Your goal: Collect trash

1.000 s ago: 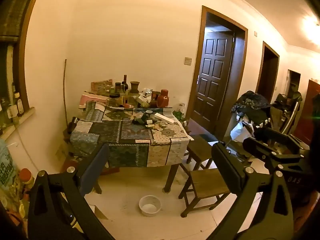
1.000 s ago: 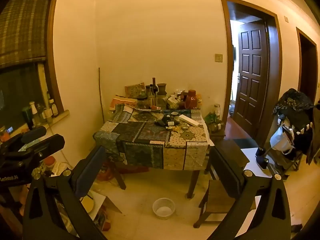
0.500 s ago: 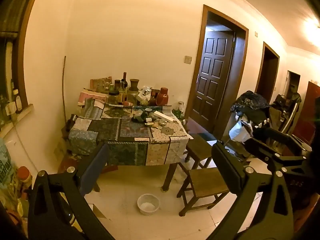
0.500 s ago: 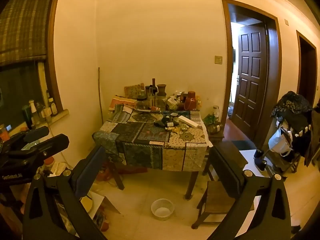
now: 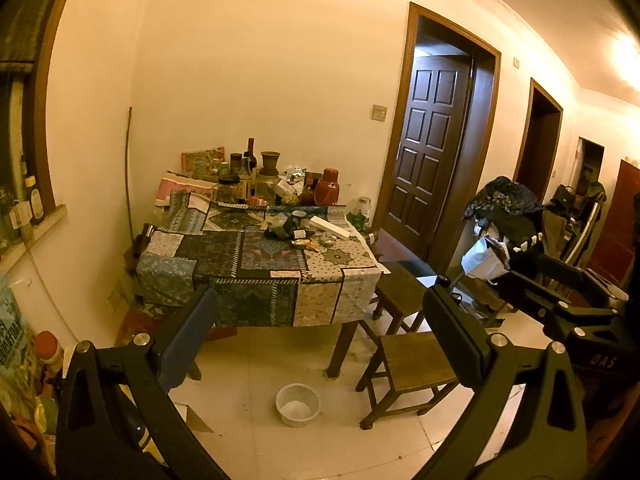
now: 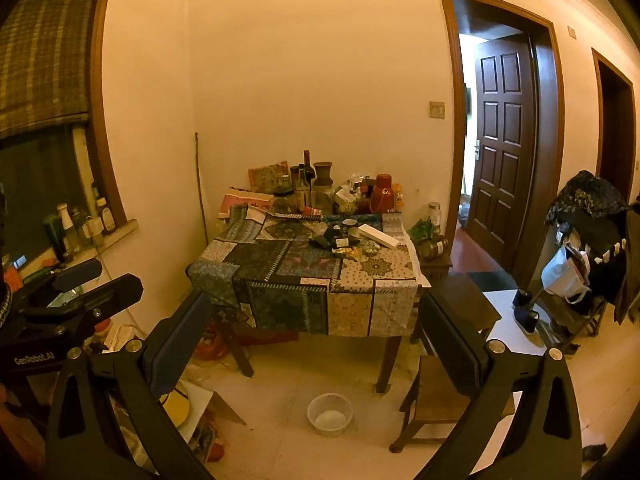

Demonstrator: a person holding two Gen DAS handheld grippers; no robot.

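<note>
A cluttered table (image 5: 216, 248) under a patchwork cloth stands across the room. Crumpled wrappers and small scraps (image 5: 306, 242) lie near its right side, beside a long white box (image 5: 330, 227). The same scraps (image 6: 352, 250) and box (image 6: 378, 236) show in the right wrist view. My left gripper (image 5: 320, 294) is open and empty, well short of the table. Open and empty too, my right gripper (image 6: 313, 299) is held just as far back. Each gripper shows from the side in the other's view: right (image 5: 536, 280), left (image 6: 88, 280).
Bottles, jars and a red flask (image 5: 328, 192) crowd the table's back edge. A white bowl (image 5: 298, 404) sits on the floor in front. Two wooden stools (image 5: 412, 360) stand at the right. A loaded clothes rack (image 5: 504, 208) and an open door (image 5: 428, 152) are further right. Boxes and bottles (image 6: 192, 404) clutter the left floor.
Both views have drifted only slightly. Both grippers stay open and nothing has been taken hold of.
</note>
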